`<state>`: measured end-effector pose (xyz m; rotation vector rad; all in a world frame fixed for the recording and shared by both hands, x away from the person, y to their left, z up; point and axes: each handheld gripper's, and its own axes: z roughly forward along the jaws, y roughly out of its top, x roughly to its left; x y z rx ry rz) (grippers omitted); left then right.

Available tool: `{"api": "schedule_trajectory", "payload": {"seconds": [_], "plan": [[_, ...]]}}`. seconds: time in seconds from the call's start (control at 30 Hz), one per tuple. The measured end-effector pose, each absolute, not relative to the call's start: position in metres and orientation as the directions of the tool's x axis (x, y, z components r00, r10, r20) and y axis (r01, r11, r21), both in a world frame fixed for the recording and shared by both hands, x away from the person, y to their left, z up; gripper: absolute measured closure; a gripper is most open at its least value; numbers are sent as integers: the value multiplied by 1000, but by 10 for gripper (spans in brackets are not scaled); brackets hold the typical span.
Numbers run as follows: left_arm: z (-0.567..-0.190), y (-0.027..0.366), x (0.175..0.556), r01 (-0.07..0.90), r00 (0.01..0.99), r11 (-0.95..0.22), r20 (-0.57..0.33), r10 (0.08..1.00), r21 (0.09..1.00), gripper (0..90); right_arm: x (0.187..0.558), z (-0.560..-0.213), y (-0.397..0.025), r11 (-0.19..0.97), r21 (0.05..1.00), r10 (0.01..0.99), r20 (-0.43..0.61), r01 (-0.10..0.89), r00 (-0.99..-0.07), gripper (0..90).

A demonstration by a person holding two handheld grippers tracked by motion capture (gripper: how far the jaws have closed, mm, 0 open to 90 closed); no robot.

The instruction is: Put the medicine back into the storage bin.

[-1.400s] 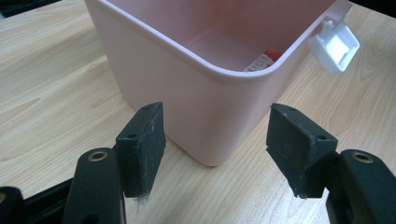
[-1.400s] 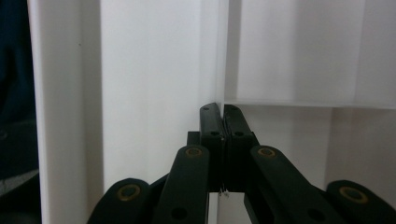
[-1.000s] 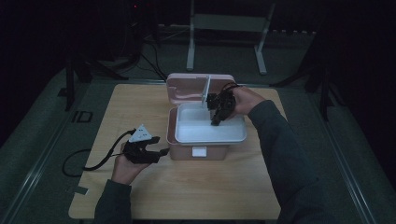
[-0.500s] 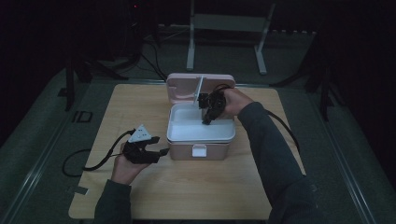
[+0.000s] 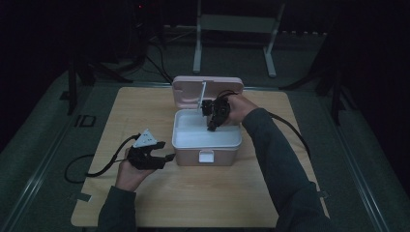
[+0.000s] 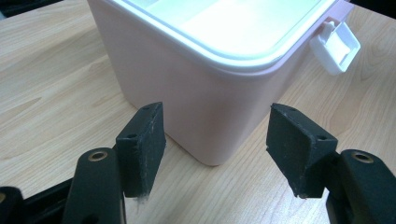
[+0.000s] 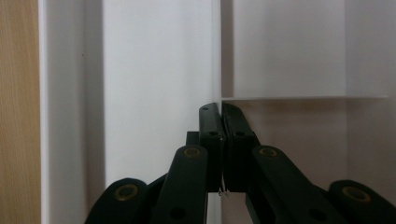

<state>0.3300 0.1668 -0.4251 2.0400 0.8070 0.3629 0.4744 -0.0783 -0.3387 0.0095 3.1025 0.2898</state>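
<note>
Two handheld grippers work a pink storage box [image 5: 206, 150] at mid-table. On the left, the left gripper [image 5: 163, 158] rests spread wide beside the box's corner. Right of it, the right gripper [image 7: 220, 112] is clenched on a thin white divider [image 5: 202, 95] inside. It seems mid-placement; next, seating it squarely.

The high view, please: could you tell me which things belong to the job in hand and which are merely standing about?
In use:
- pink plastic box with white insert
- its open pink lid
- right hand-held gripper
- left hand-held gripper

Standing about:
- grey metal frame
</note>
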Motion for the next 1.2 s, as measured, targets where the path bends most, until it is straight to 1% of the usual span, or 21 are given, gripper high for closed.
{"api": "schedule_trajectory", "payload": {"seconds": [0.27,0.4,0.7,0.83,1.0,1.1,1.2], "plan": [[-425,167,330,405,746,-395,-48,665,825,370,475,-340,-77,982,186,17,-25,12,-1000,882],[-425,167,330,406,744,-393,-49,666,825,370,474,-342,-76,985,171,27,-24,23,-999,880],[-425,167,330,405,744,-390,-50,666,827,371,475,-347,-74,987,162,18,-27,14,-999,876],[-425,167,330,404,745,-392,-49,665,827,370,474,-349,-73,988,151,35,-25,30,-999,873],[-425,167,330,403,745,-390,-49,666,828,370,476,-350,-75,987,154,53,-21,50,-998,816],[-425,167,330,405,744,-391,-49,666,827,370,475,-348,-78,986,151,69,-24,65,-997,751],[-425,167,330,402,744,-388,-48,667,829,370,474,-343,-83,985,161,66,-48,58,-997,663]]}}
